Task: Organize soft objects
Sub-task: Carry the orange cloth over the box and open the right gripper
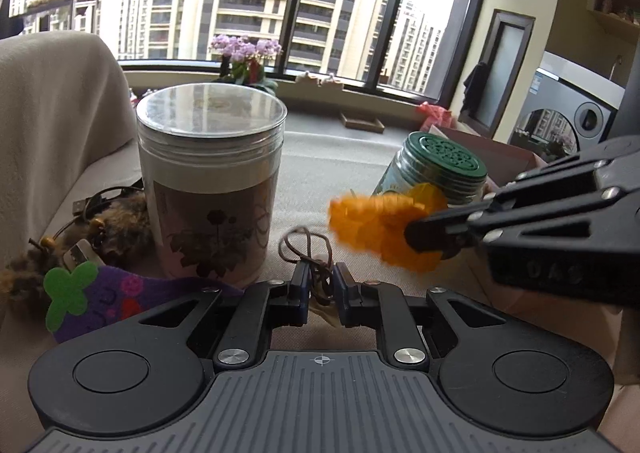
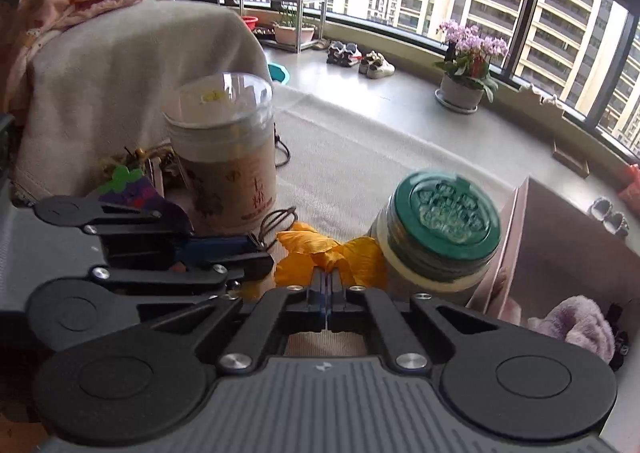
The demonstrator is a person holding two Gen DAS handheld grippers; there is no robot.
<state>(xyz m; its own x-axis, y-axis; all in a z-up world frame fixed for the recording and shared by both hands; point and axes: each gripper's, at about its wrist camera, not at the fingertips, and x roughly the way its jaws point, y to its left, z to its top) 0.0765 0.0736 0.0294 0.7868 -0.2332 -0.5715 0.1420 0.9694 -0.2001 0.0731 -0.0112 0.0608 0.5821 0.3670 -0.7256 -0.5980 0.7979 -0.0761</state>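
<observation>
From the left view. Near and low: left claw (image 1: 320,289), spread a little, with a thin brown cord (image 1: 308,249) hanging in the gap, not squeezed. To the right: right claw (image 1: 424,237), pressed together on the orange soft thing (image 1: 372,225). Holds it up in the air, off the beige cover (image 1: 320,173), just in front of the green-lid jar (image 1: 440,169). On the left: big jar (image 1: 212,181) with a clear lid, a purple felt toy (image 1: 92,305) and a brown furry thing (image 1: 120,225) beside it.

From the right view. Same pinch on the orange soft thing, close to the green-lid jar. Far right: pink box (image 2: 560,245) with a lilac fluffy thing (image 2: 576,325) inside.

Looks like a start only. One soft thing in the box, one in the air, the purple toy and the furry thing not yet put away. Probably the box next, so watch the green-lid jar between the claw and the box. Easy to bump. Cord easy to snag too.
</observation>
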